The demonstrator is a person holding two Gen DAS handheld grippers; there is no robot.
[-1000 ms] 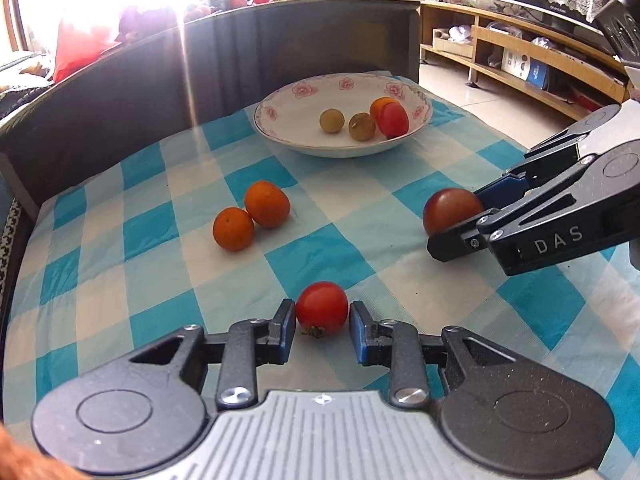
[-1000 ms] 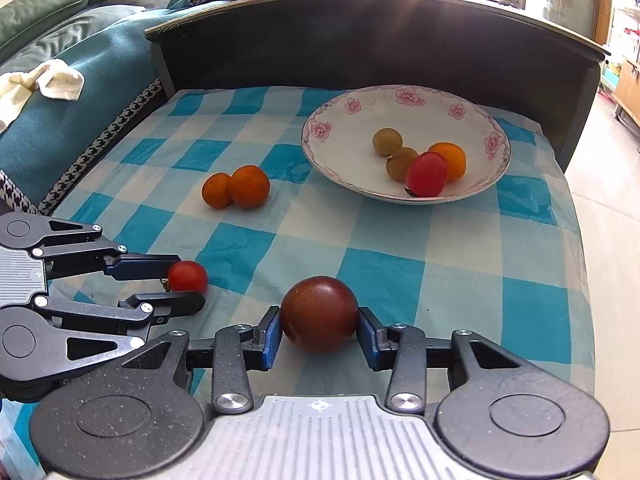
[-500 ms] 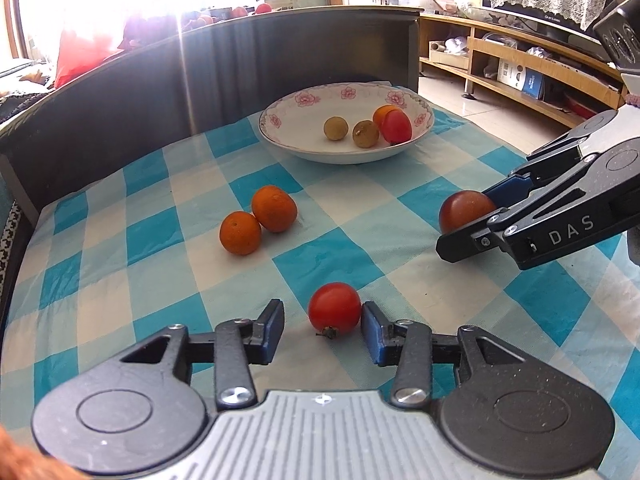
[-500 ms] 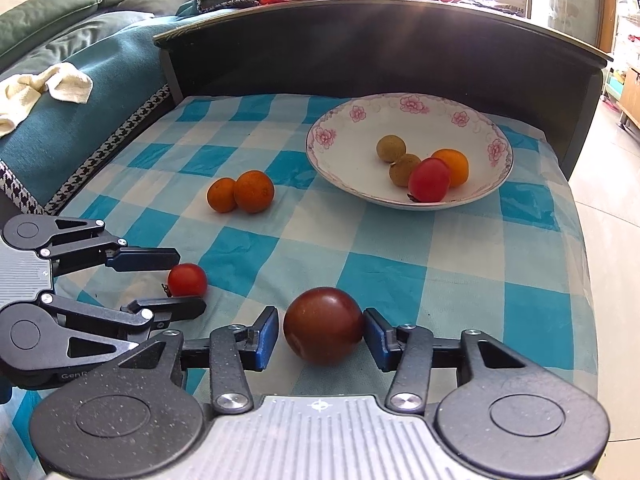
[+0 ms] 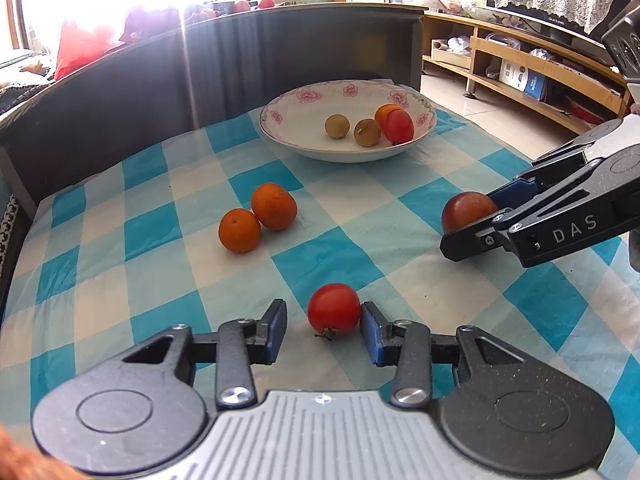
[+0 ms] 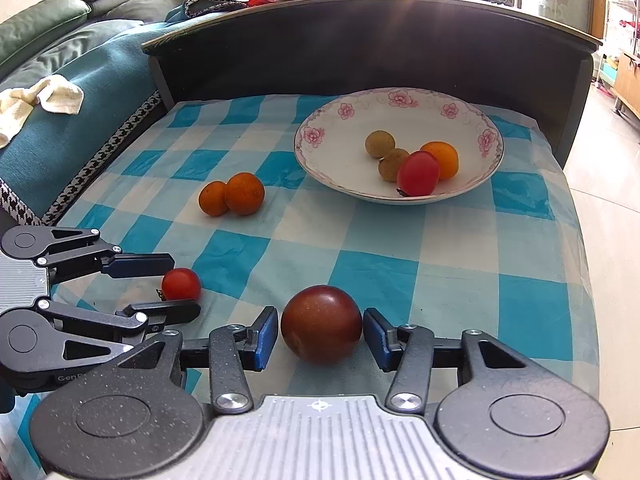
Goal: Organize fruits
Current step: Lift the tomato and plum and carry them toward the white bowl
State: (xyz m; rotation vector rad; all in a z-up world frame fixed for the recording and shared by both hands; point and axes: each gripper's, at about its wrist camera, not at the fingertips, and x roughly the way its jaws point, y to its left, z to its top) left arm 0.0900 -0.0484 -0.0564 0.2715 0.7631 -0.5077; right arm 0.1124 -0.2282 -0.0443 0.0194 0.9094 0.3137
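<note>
Cloth: blue-and-white checked cloth (image 5: 344,256) covers the tabletop; all the loose fruit lies on it.
Bowl: a white flowered bowl (image 5: 288,140) at the far side holds two small tan fruits, one orange fruit and one red tomato.
Left gripper (image 5: 323,327): fingers apart around a small red tomato (image 5: 334,309) that rests on the cloth at the near edge; the right finger looks to be touching it or nearly so, the left finger stands clear with a gap. Nothing is gripped.
Right gripper (image 6: 320,332): fingers apart on either side of a dark red plum (image 6: 321,329) lying on the cloth, a narrow gap showing on each side. Not gripped.
Still out: two oranges (image 5: 258,216) touching each other, left of centre, between the grippers and the bowl.
Step in hand: judged as both grippers lined up on their fruit, just short of the pinch.
Next move: probably close each pair of fingers gently, since round fruit can roll out, then lift and carry to the bowl.
Left view only: shelves and floor on the right, and the right gripper seen from the side.
Right view only: a sofa with a pale cloth at far left, and the gaps beside the plum.
</note>
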